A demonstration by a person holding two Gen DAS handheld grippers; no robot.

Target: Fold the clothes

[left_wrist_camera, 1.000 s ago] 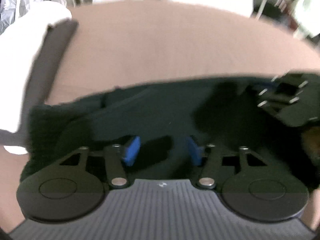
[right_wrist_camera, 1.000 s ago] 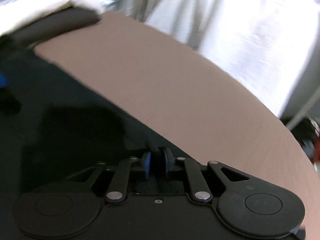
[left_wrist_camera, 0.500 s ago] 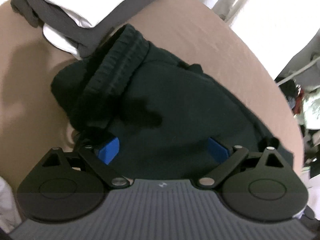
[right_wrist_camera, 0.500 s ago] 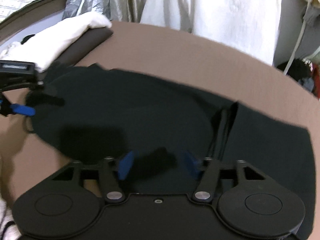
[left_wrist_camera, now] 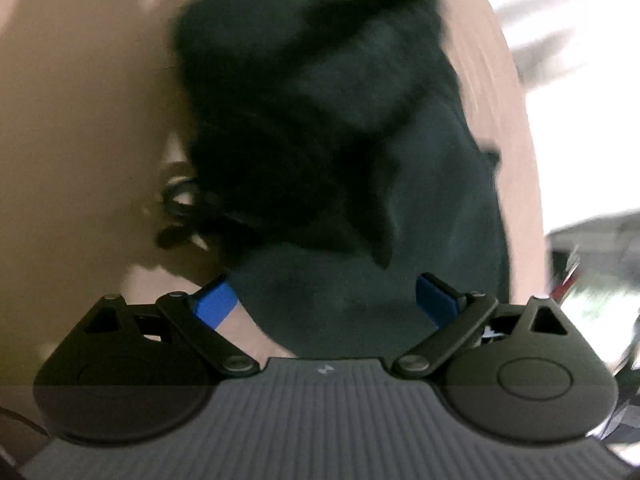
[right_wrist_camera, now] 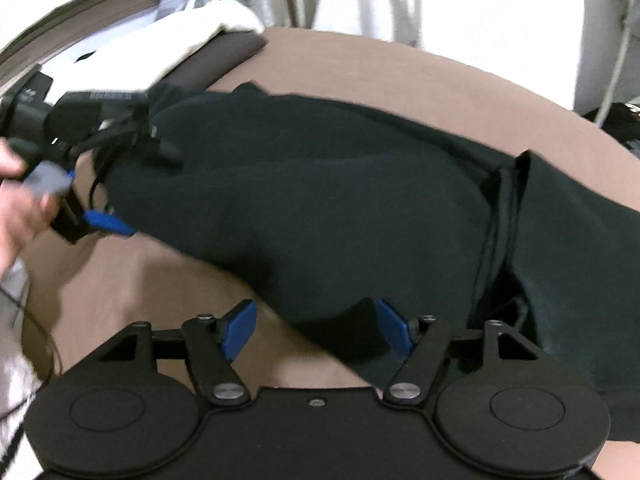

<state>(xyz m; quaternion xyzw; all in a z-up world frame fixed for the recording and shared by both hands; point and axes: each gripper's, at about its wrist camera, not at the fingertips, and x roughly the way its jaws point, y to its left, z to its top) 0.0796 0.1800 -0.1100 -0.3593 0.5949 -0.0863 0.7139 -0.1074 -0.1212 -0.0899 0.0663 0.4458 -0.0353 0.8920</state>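
Left gripper (left_wrist_camera: 326,300): the blue pads (left_wrist_camera: 214,304) stand wide apart, having just spread further, and press on nothing; the lower edge of the dark garment (left_wrist_camera: 360,184) lies in the gap between them without contact on either pad. Right gripper (right_wrist_camera: 316,330): the jaws have just been opening and are parted, with a fold of the same garment lying between the blue fingertips (right_wrist_camera: 240,326), not clamped. The dark garment is spread across the brown surface (right_wrist_camera: 400,68); in the left wrist view, which is blurred, it is bunched toward the far end, with a black drawcord (left_wrist_camera: 180,204) looping out at its left edge. In the right wrist view a seam runs down its right part. A hand (right_wrist_camera: 18,204) holds the left gripper at the garment's left end. A white and dark folded stack (right_wrist_camera: 192,44) lies at the far left of the surface.
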